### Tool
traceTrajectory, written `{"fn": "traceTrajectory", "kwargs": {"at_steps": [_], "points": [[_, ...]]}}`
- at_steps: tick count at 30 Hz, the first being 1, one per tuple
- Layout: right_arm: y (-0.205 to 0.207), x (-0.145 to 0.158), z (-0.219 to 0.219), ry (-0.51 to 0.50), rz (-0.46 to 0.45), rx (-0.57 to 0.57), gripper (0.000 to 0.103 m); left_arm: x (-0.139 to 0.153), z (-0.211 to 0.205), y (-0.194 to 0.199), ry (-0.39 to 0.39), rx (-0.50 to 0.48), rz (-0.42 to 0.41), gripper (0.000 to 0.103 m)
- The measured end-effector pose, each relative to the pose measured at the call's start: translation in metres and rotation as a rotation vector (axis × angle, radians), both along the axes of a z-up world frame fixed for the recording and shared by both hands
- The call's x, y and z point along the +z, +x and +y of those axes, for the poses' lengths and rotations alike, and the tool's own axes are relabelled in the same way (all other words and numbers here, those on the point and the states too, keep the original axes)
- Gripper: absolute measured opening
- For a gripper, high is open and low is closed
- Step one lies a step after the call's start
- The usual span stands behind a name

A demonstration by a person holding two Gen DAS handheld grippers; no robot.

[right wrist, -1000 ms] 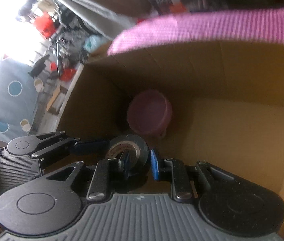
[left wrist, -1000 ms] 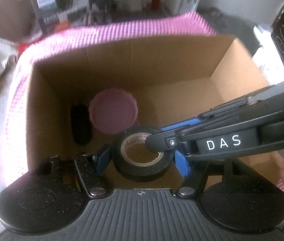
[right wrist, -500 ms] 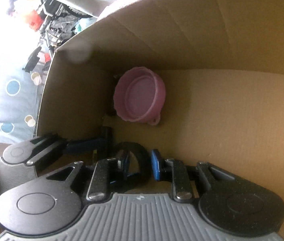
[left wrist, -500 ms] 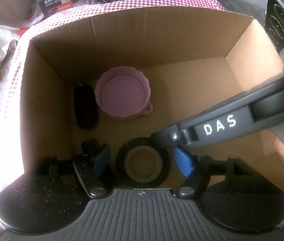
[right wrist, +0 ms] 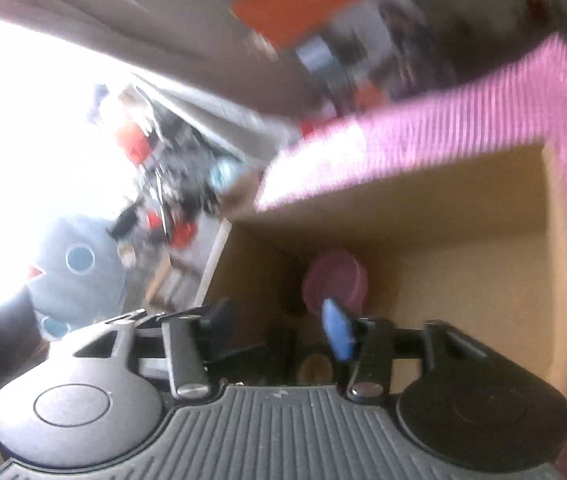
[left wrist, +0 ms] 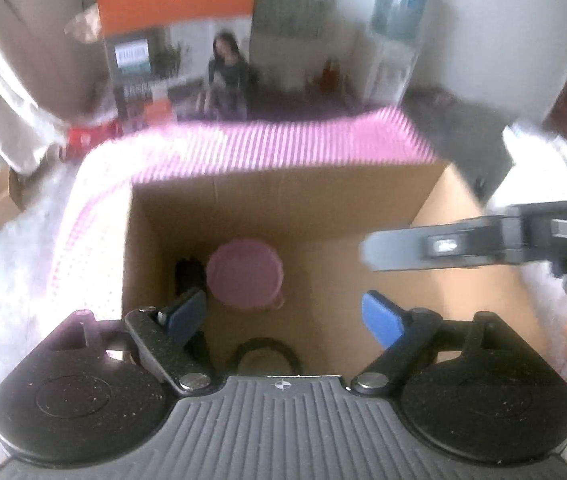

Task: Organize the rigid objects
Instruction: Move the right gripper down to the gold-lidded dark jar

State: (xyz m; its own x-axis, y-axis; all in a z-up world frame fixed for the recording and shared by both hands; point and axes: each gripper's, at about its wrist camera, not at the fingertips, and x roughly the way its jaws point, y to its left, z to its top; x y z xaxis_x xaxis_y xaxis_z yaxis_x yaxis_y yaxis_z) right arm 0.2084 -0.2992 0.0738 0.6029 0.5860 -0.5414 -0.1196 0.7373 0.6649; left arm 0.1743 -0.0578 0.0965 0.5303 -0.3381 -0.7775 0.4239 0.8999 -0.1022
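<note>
A black roll of tape (left wrist: 266,354) lies flat on the floor of an open cardboard box (left wrist: 283,196), at the near edge, its pale cardboard core facing up and its lower half hidden behind the left gripper's body. The left gripper (left wrist: 285,314) hangs above the box with its blue-padded fingers (left wrist: 383,320) spread wide and nothing between them. The right gripper (right wrist: 279,320) also stands released over the box, seen blurred from the left wrist as a dark bar at the right. Farther in sits a round pink lid (left wrist: 245,274) with a scalloped rim, and just left of it a dark object (left wrist: 189,272) too blurred to identify. A pink checked cloth (left wrist: 267,148) covers the surface beyond the box.
</note>
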Motion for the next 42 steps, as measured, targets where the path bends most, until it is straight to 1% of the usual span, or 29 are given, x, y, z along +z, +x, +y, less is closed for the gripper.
{"fn": "traceTrajectory", "kwargs": {"at_steps": [1,3,6,8,9,10,12,13,15,18,20,24,26,28,30,32,34,35,36,39,41,42], "points": [[-0.016,0.010,-0.002,-0.020,-0.049,-0.023,0.062,0.004,0.001,-0.007,-0.017,0.005,-0.026,0.086],[-0.049,0.028,-0.007,-0.060,-0.143,-0.069,0.072,0.013,0.006,-0.023,-0.061,0.022,-0.069,0.087],[-0.094,0.042,-0.005,-0.124,-0.247,-0.128,0.101,0.016,0.013,-0.044,-0.110,0.024,-0.084,0.093],[-0.120,0.045,-0.003,-0.173,-0.297,-0.160,0.103,0.015,0.014,-0.056,-0.124,0.025,-0.078,0.093],[-0.131,0.045,-0.002,-0.202,-0.307,-0.168,0.103,0.013,0.016,-0.065,-0.142,0.029,-0.078,0.096],[-0.143,0.045,-0.004,-0.231,-0.305,-0.173,0.103,0.015,0.020,-0.071,-0.164,0.030,-0.074,0.101],[-0.160,0.039,0.000,-0.272,-0.287,-0.197,0.103,0.011,0.024,-0.087,-0.215,0.034,-0.060,0.103],[-0.167,0.036,0.001,-0.289,-0.272,-0.206,0.103,0.010,0.026,-0.091,-0.228,0.022,-0.051,0.103],[-0.181,0.028,0.004,-0.343,-0.230,-0.235,0.103,0.007,0.029,-0.102,-0.244,-0.008,-0.024,0.103],[-0.198,0.015,0.012,-0.415,-0.188,-0.261,0.103,-0.002,0.032,-0.118,-0.250,-0.020,-0.022,0.103],[-0.209,0.005,0.015,-0.433,-0.156,-0.274,0.103,-0.010,0.030,-0.126,-0.237,-0.049,-0.023,0.103],[-0.221,-0.011,0.012,-0.356,-0.138,-0.279,0.103,-0.031,0.024,-0.137,-0.201,-0.078,-0.055,0.103],[-0.222,-0.018,0.011,-0.322,-0.148,-0.277,0.103,-0.043,0.013,-0.143,-0.140,-0.109,-0.082,0.103],[-0.219,-0.024,0.011,-0.289,-0.166,-0.262,0.103,-0.054,0.001,-0.149,-0.056,-0.141,-0.141,0.102],[-0.216,-0.029,0.013,-0.254,-0.170,-0.242,0.103,-0.065,-0.009,-0.152,0.012,-0.166,-0.195,0.101],[-0.211,-0.035,0.014,-0.221,-0.156,-0.232,0.101,-0.074,-0.012,-0.151,0.044,-0.184,-0.208,0.097],[-0.202,-0.044,0.013,-0.192,-0.128,-0.227,0.095,-0.081,-0.016,-0.150,0.071,-0.205,-0.213,0.089],[-0.197,-0.049,0.012,-0.178,-0.113,-0.225,0.092,-0.084,-0.019,-0.149,0.084,-0.219,-0.212,0.086],[-0.191,-0.054,0.010,-0.164,-0.100,-0.225,0.086,-0.086,-0.021,-0.149,0.094,-0.235,-0.210,0.081],[-0.175,-0.070,0.006,-0.118,-0.051,-0.216,0.074,-0.091,-0.026,-0.149,0.125,-0.268,-0.222,0.080],[-0.167,-0.081,0.005,-0.086,-0.017,-0.210,0.071,-0.095,-0.029,-0.154,0.151,-0.280,-0.242,0.077],[-0.162,-0.085,0.003,-0.068,-0.002,-0.206,0.067,-0.095,-0.031,-0.155,0.164,-0.286,-0.250,0.075]]}}
